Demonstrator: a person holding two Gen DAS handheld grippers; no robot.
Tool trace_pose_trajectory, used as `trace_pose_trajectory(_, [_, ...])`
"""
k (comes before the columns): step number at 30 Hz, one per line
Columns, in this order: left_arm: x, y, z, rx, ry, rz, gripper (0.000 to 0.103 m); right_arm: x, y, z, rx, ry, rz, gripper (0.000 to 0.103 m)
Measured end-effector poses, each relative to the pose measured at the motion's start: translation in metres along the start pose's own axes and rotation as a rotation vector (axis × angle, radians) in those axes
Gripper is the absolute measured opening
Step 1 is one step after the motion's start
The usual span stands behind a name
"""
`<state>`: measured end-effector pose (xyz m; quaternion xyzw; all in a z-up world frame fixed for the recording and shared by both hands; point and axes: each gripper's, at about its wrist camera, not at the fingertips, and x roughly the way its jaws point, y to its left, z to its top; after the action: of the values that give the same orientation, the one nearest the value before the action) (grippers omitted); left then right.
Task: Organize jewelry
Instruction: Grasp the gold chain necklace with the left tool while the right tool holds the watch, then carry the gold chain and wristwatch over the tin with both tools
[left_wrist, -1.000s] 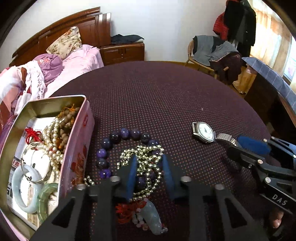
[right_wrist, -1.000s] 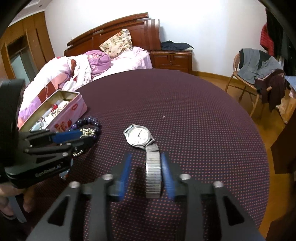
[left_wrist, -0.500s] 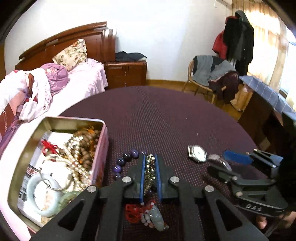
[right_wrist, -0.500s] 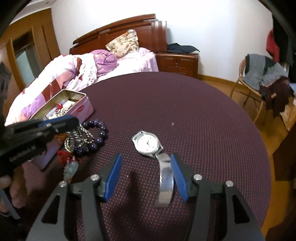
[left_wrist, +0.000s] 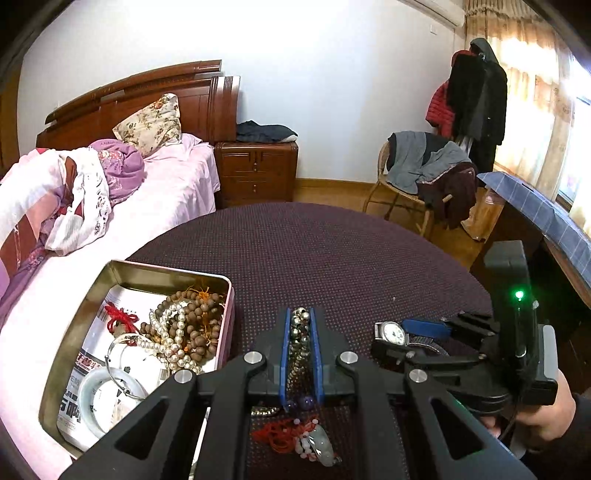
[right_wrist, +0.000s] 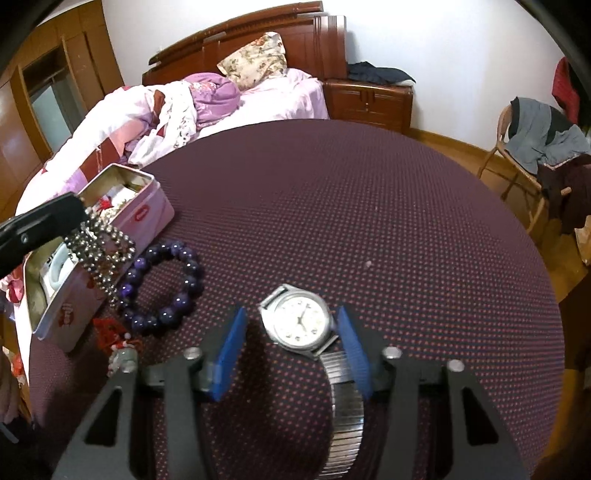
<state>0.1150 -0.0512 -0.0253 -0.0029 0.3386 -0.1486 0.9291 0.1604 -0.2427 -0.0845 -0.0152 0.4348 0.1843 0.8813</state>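
1. Step in hand: transfer of loose jewelry from the table (right_wrist: 369, 206) into the open pink tin (left_wrist: 74, 321). The tin sits at the table's left edge and already holds a wooden bead strand, pearls, a red cord and pale bangles.

2. Left gripper (left_wrist: 299, 325): its blue pads are pressed nearly together, pinching the silver bead chain (right_wrist: 99, 251). The right wrist view shows the chain dangling off the fingertips, clear of the cloth, just beside the tin's near wall.

3. Right gripper (right_wrist: 291, 343): the fingers are spread and have just been closing. They straddle the wristwatch (right_wrist: 301, 319), which lies flat on the table. The right pad sits against the case and band; the left pad stands apart from the case. No grip is made yet.

4. Remaining on the table: the purple bead bracelet (right_wrist: 166, 280) and the jade pendant with red tassel (left_wrist: 317, 443), both near the tin.

5. Next move, as judged: carry the chain over the tin's rim and part the pads so it drops inside; the hanging loops must clear the wall. The right fingers need to close squarely on the watch case, since the flexible metal band may swing on lifting.
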Motion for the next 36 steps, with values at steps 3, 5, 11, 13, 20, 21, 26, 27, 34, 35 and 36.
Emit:
trace_pose_trajectory(3, [0.001, 0.002, -0.001, -0.002, 0.003, 0.000, 0.009, -0.004, 0.004, -0.003, -0.022, -0.001, 0.015, 0.039])
trace_pose_trajectory(5, [0.000, 0.003, -0.001, -0.003, -0.001, 0.002, 0.009, -0.008, 0.007, -0.005, -0.032, -0.019, 0.013, 0.036])
trace_pose_trajectory(11, [-0.004, 0.005, 0.000, -0.007, -0.004, 0.009, 0.009, -0.012, 0.008, -0.007, -0.029, -0.029, 0.017, 0.036])
trace_pose_trajectory(13, [-0.007, 0.005, 0.000, -0.006, -0.010, 0.011, 0.009, -0.017, 0.011, -0.005, -0.036, -0.059, 0.022, 0.017])
trace_pose_trajectory(20, [-0.012, 0.008, 0.002, -0.008, -0.023, 0.007, 0.009, -0.017, 0.010, 0.000, -0.038, -0.043, 0.011, 0.034])
trace_pose_trajectory(21, [-0.012, 0.008, 0.001, -0.007, -0.021, 0.007, 0.009, -0.014, 0.008, 0.001, -0.033, -0.032, 0.017, 0.062])
trace_pose_trajectory(26, [-0.006, 0.009, 0.000, -0.009, -0.006, 0.006, 0.009, 0.000, 0.006, 0.000, -0.047, 0.013, -0.006, 0.074])
trace_pose_trajectory(27, [-0.004, 0.009, 0.000, -0.010, -0.003, 0.006, 0.009, 0.002, 0.005, 0.001, -0.044, 0.021, 0.003, 0.069])
trace_pose_trajectory(34, [0.002, 0.012, -0.001, -0.008, 0.009, 0.010, 0.009, 0.003, 0.007, 0.002, -0.084, 0.026, 0.011, 0.039])
trace_pose_trajectory(35, [0.002, 0.012, 0.000, -0.010, 0.010, 0.009, 0.009, 0.002, 0.010, 0.001, -0.091, 0.028, 0.018, 0.039])
trace_pose_trajectory(36, [0.001, 0.012, 0.000, -0.011, 0.007, 0.009, 0.009, 0.001, 0.011, -0.001, -0.097, 0.027, 0.022, 0.039])
